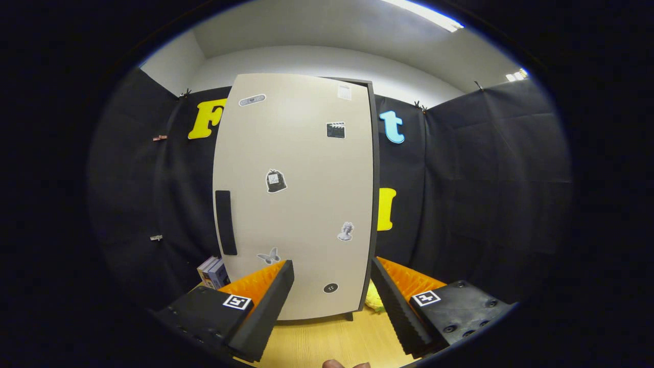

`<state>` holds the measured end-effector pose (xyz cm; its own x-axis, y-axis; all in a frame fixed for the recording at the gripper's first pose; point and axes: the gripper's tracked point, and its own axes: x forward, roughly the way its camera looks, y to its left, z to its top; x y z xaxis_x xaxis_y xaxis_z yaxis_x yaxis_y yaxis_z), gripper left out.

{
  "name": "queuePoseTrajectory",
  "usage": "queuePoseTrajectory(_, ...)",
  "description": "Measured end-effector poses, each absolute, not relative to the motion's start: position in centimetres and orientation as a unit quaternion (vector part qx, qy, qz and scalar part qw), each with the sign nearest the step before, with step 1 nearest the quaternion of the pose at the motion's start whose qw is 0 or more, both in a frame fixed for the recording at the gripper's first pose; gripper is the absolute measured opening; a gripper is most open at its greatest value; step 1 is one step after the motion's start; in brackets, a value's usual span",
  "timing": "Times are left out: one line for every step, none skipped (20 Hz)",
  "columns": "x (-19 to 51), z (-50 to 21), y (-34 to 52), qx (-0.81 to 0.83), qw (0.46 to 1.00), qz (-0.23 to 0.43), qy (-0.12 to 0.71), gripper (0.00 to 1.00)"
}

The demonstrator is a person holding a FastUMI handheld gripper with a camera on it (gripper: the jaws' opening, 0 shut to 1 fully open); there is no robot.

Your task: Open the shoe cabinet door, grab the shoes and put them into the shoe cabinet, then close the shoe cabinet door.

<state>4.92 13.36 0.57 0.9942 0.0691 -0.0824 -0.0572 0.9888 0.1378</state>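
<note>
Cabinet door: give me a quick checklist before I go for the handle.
1. Cabinet door shut, so opening comes first: ok.
2. Handle, a dark vertical bar near the door's left edge, in sight: ok.
3. Tongs open, holding nothing: ok.
4. Tongs lined up with the handle: not ok, it sits left of the left finger.
5. Wooden floor ahead of the door free: ok.
6. Shoes located: cannot tell.
</note>
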Motion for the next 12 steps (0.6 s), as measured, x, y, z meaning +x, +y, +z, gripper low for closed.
queuePoseTrajectory(4.9,0.56,13.3,0.069,0.996,0.032,0.043,0.98)
queuePoseTrajectory(4.86,0.6,13.3,0.07,0.996,0.032,0.043,0.98)
queuePoseTrajectory(4.89,0.59,13.2,0.071,0.996,0.032,0.043,0.97)
queuePoseTrajectory(4.86,0.54,13.12,0.072,0.996,0.032,0.043,0.97)
queuePoseTrajectory(4.87,0.47,13.14,0.072,0.996,0.032,0.045,0.97)
queuePoseTrajectory(4.75,0.3,13.13,0.073,0.996,0.032,0.047,0.97)
queuePoseTrajectory(4.76,0.25,13.11,0.074,0.996,0.031,0.048,0.97)
queuePoseTrajectory(4.7,0.2,13.01,0.075,0.996,0.031,0.049,0.97)
queuePoseTrajectory(4.69,0.2,12.91,0.076,0.995,0.03,0.049,0.97)
queuePoseTrajectory(4.64,0.19,12.8,0.077,0.995,0.03,0.05,0.97)
queuePoseTrajectory(4.73,0.24,12.67,0.078,0.995,0.029,0.05,0.97)
queuePoseTrajectory(4.76,0.37,12.58,0.078,0.995,0.028,0.049,0.97)
